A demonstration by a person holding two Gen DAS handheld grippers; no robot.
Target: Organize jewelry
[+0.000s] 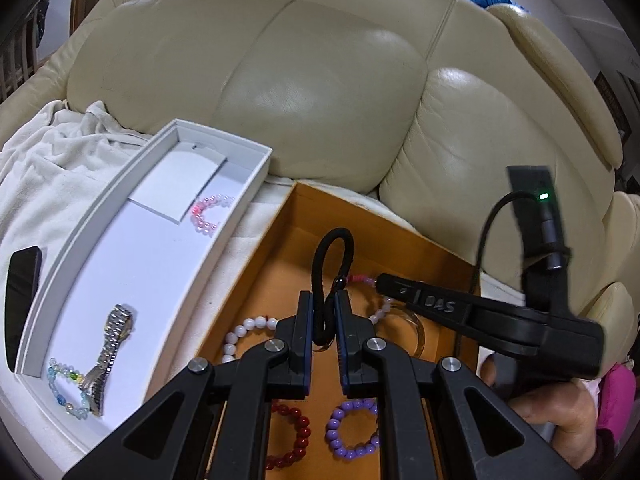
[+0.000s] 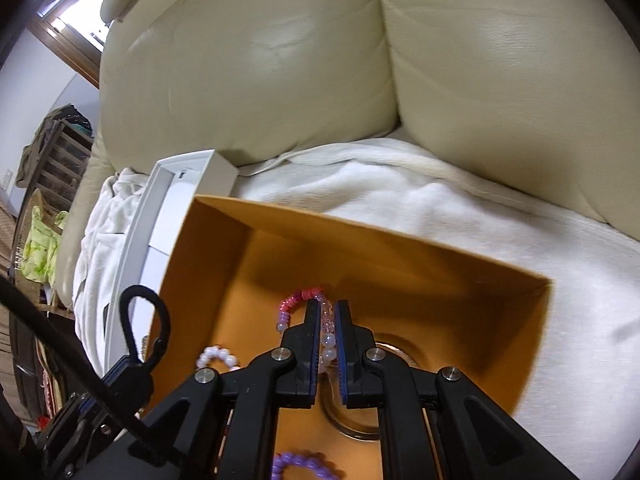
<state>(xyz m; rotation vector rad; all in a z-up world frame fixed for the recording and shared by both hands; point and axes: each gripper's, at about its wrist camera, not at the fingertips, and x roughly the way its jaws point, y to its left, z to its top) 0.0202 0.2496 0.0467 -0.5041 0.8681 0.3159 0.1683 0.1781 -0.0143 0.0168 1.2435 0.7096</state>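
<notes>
Only left view shows watch (image 1: 113, 340), seemingly steel.

Each camera sits just behind its own claw and looks forward and down along the fingers. The left wrist view hangs close over the near edge of the orange box (image 1: 400, 240), facing the cream sofa back (image 1: 320, 80), with the white tray (image 1: 120, 264) to its left and the right claw (image 1: 384, 282) reaching in from the right. The right wrist view is nearer, low over the same orange box (image 2: 360, 232), the left claw (image 2: 136, 360) at its lower left. Both views share the box, tray (image 2: 160, 200), blanket and sofa back.
</notes>
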